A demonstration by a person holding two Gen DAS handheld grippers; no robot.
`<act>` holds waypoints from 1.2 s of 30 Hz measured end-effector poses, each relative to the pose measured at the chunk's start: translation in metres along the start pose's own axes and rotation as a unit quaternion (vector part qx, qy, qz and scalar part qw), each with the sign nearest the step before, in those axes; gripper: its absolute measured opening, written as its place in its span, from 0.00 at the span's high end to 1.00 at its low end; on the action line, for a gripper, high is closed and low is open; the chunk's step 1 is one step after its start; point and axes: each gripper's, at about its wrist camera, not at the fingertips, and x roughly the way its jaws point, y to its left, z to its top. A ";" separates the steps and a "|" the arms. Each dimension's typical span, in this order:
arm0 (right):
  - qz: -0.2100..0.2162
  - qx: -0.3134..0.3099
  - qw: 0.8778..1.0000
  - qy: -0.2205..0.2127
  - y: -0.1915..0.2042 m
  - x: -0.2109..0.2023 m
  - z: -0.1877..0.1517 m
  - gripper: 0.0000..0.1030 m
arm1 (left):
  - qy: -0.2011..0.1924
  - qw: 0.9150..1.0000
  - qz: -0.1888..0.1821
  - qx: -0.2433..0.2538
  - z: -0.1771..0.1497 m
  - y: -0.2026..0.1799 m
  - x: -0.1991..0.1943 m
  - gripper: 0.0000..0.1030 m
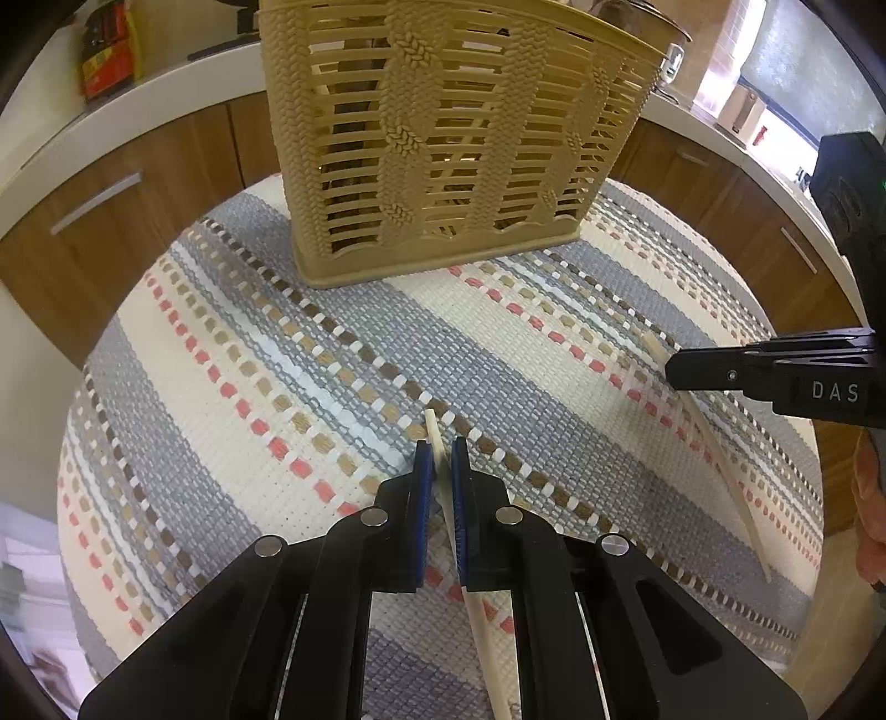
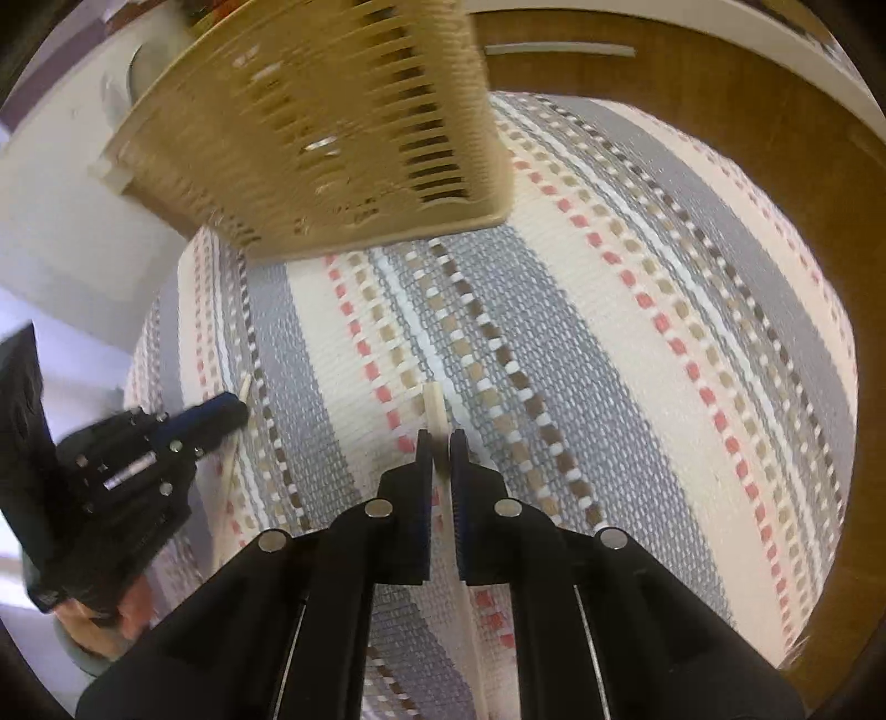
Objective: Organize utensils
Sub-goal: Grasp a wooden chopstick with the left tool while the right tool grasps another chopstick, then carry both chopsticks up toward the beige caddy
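My left gripper is shut on a cream chopstick that runs back under it over the striped mat. My right gripper is shut on a second cream chopstick. In the left wrist view the right gripper comes in from the right, with its chopstick slanting down toward the near edge. In the right wrist view the left gripper shows at the left with its chopstick. A tan slatted utensil basket stands at the far side of the mat; it also shows in the right wrist view.
The round table carries a woven striped mat in grey, cream and red. Wooden cabinets with a white countertop curve behind it. A red packet and a glass stand on the counter.
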 end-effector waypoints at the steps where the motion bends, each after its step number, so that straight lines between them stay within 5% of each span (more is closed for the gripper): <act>1: -0.008 -0.006 1.000 -0.002 -0.001 -0.001 -0.001 0.95 | 0.001 1.000 -0.001 -0.001 0.000 0.000 0.000 0.95; 11: -0.041 -0.063 0.997 -0.008 0.019 0.012 -0.005 0.90 | 0.032 0.999 0.017 0.002 0.007 -0.005 0.004 0.93; 15: -0.043 -0.072 0.996 -0.010 0.021 0.008 -0.006 0.52 | 0.036 0.999 0.015 0.002 0.007 -0.005 0.005 0.92; 18: -0.044 -0.082 0.996 -0.011 0.019 0.003 -0.006 0.53 | 0.040 0.999 0.012 0.001 0.008 -0.004 0.007 0.92; 23: -0.043 -0.084 0.995 0.011 0.024 0.018 -0.004 0.73 | 0.044 0.999 0.002 -0.004 0.012 -0.004 0.008 0.86; 26: -0.091 -0.107 0.990 0.000 0.032 0.021 -0.002 0.94 | 0.039 0.999 0.017 0.007 0.012 -0.012 0.011 0.85; 27: -0.092 -0.112 0.989 -0.001 0.037 0.026 0.000 0.95 | 0.036 0.999 0.026 0.012 0.011 -0.016 0.011 0.97; 30: -0.076 -0.110 0.991 -0.006 0.033 0.024 -0.001 0.95 | 0.018 0.998 0.048 0.021 0.009 -0.021 0.012 0.97; 36: -0.043 -0.107 0.993 -0.035 0.027 0.004 -0.010 0.95 | -0.039 0.999 0.026 -0.008 0.006 -0.013 -0.011 0.97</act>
